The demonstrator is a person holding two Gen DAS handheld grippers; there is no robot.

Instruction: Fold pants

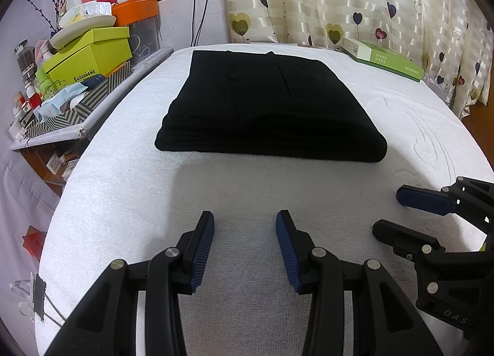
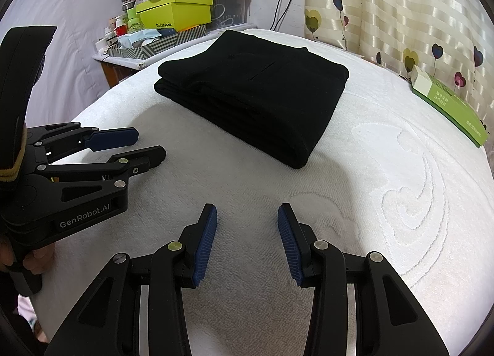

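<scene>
**Pants folded on the towel, both my grippers empty**

At the far left there is a side table full of things: a lime-green box (image 1: 92, 47) with a white plate (image 1: 83, 27) on top, and an orange box (image 1: 136, 10) behind it. Next to this table begins the white towel (image 1: 123, 186) that covers the surface where I work.

My left gripper (image 1: 245, 248) is over the near part of the towel. Its jaws are wide apart and hold nothing; I see only white cloth between the blue pads.

The black pants (image 1: 268, 109) lie in the middle of the towel, beyond both grippers and well apart from them. They are folded into a thick, flat rectangle with several layers.

My right gripper (image 2: 247, 241) is just beside the left one, also spread wide and empty.

At the far right a flat green box (image 2: 447, 109) lies on the towel edge, near the curtain with hearts (image 2: 401, 16).
</scene>
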